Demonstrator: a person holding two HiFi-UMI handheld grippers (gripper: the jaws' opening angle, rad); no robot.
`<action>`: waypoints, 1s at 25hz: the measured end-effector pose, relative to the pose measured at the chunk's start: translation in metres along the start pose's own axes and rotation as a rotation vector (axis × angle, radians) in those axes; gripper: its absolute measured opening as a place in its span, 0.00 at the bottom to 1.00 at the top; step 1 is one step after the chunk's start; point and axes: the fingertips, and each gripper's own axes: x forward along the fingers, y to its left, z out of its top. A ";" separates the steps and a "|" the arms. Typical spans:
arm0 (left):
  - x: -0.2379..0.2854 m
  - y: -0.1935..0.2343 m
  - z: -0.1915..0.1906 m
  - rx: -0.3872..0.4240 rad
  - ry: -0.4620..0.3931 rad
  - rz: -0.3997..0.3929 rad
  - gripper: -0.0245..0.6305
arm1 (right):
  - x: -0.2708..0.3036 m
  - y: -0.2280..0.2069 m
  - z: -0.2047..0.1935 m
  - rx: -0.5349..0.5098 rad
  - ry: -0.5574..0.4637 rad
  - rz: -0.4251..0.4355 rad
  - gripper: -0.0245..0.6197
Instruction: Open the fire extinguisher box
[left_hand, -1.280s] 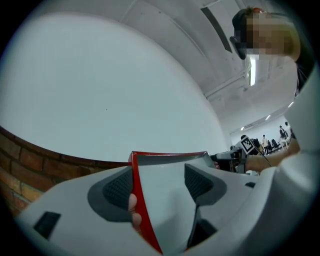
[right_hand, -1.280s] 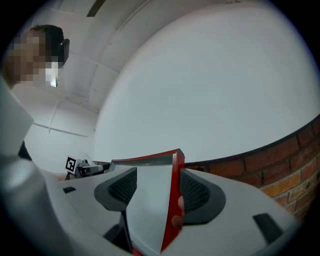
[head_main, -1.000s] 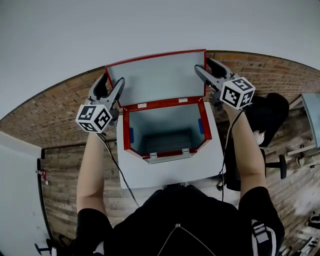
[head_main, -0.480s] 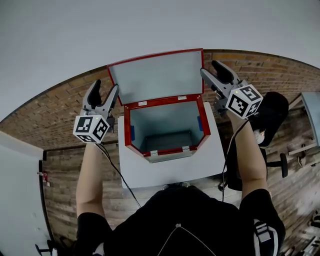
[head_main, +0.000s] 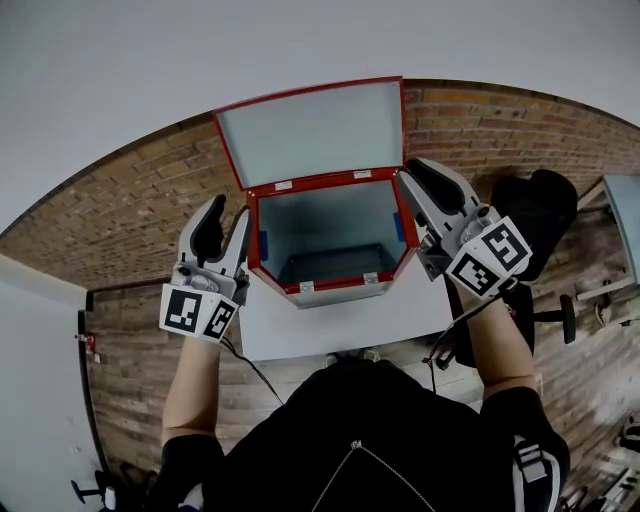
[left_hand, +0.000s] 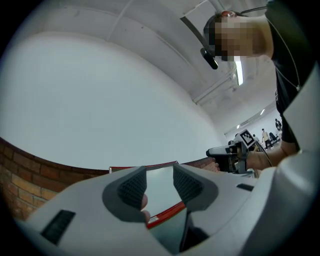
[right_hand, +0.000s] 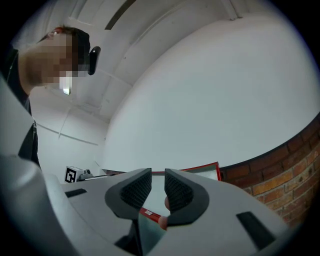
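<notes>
The fire extinguisher box (head_main: 405, 240) has a red rim and a pale grey inside, and it stands open. Its lid (head_main: 312, 130) is raised against the wall. My left gripper (head_main: 224, 222) hangs just left of the box's left wall. My right gripper (head_main: 421, 182) is at the box's right rear corner, and I cannot tell whether it touches. Both pairs of jaws have just been closing with nothing between them, and a gap still shows. In the left gripper view, the lid (left_hand: 159, 172) appears past the left gripper (left_hand: 160, 186). The right gripper (right_hand: 158, 190) likewise frames the lid (right_hand: 205, 171).
The box sits on a white cabinet top (head_main: 340, 325). A brick floor (head_main: 120, 220) lies around it and a white wall (head_main: 200, 50) rises behind. A black office chair (head_main: 535, 215) stands to the right. A cable (head_main: 250, 365) trails from the left gripper.
Both grippers have drawn back from the lid's side edges toward the person, and their jaws have narrowed. The lid stays raised.
</notes>
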 end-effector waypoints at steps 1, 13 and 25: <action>-0.005 -0.006 -0.003 -0.009 0.000 0.001 0.35 | -0.004 0.008 -0.002 0.003 -0.001 0.002 0.18; -0.033 -0.065 -0.052 -0.127 0.049 0.009 0.14 | -0.032 0.065 -0.068 0.088 0.083 0.015 0.09; -0.034 -0.108 -0.081 -0.143 0.109 -0.045 0.11 | -0.036 0.101 -0.110 0.052 0.136 0.020 0.07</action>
